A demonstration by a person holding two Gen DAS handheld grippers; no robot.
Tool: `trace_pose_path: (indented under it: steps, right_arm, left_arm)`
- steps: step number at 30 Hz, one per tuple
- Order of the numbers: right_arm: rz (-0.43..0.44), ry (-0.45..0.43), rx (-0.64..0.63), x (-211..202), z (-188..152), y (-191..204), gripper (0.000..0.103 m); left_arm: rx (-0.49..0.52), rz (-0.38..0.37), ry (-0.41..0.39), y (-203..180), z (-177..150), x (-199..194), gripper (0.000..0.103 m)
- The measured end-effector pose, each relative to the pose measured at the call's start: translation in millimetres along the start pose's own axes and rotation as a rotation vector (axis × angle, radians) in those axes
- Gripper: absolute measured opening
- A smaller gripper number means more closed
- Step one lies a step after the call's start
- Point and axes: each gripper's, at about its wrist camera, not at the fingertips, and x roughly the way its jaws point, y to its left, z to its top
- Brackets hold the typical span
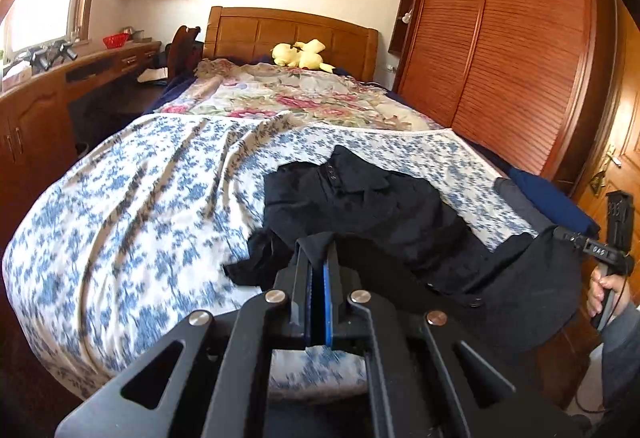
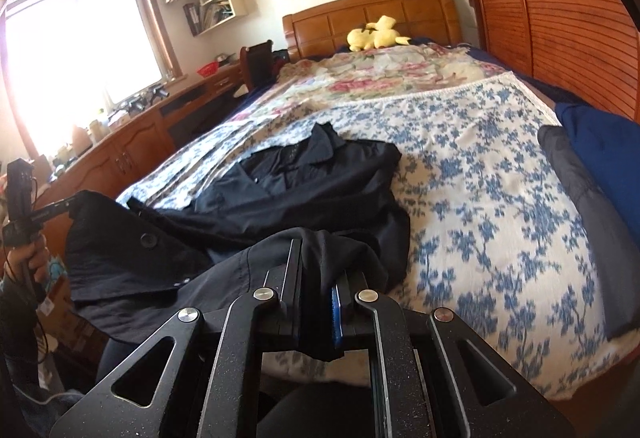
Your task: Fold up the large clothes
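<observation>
1. The left gripper [image 1: 318, 250] has its jaws pressed together on a thin fold of the black shirt [image 1: 360, 197], the cloth draped over the fingertips.
2. The right gripper [image 2: 320, 258] is likewise clamped on a bunched edge of the same shirt [image 2: 320, 165], thick folds filling the narrow gap between its jaws.
3. Just ahead of both jaws the shirt lies crumpled on the blue-flowered sheet [image 1: 140, 177], its collar farthest from the jaws; the near hem hangs off the bed's foot between the grippers.
4. Right of the right jaws, a dark blue bundle [image 2: 600, 149] sits at the bed's edge.
5. Farther on lies a pink floral quilt [image 1: 280, 97].
6. Beyond it, a yellow plush toy [image 1: 302, 55] rests against the wooden headboard [image 1: 288, 29].
</observation>
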Motion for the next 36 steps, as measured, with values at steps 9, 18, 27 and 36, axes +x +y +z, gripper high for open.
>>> trace_pose_path:
  steps: [9, 18, 27, 36]
  right_arm:
    - [-0.038, -0.026, -0.083, 62.1, 54.0, -18.0, 0.008]
    - [-0.109, 0.02, -0.119, 175.9, 107.5, -52.2, 0.008]
    - [-0.204, 0.057, -0.173, 272.2, 171.7, -83.6, 0.008]
    - [-0.326, 0.082, -0.142, 324.3, 210.6, -82.9, 0.015]
  left_arm:
    - [0.067, 0.052, 0.048, 15.3, 49.0, 63.6, 0.002]
    - [0.103, 0.119, 0.066, 32.8, 98.9, 164.2, 0.002]
    - [0.167, 0.148, 0.058, 48.2, 147.4, 244.2, 0.003]
    - [0.138, 0.125, 0.106, 64.9, 159.8, 272.0, 0.009]
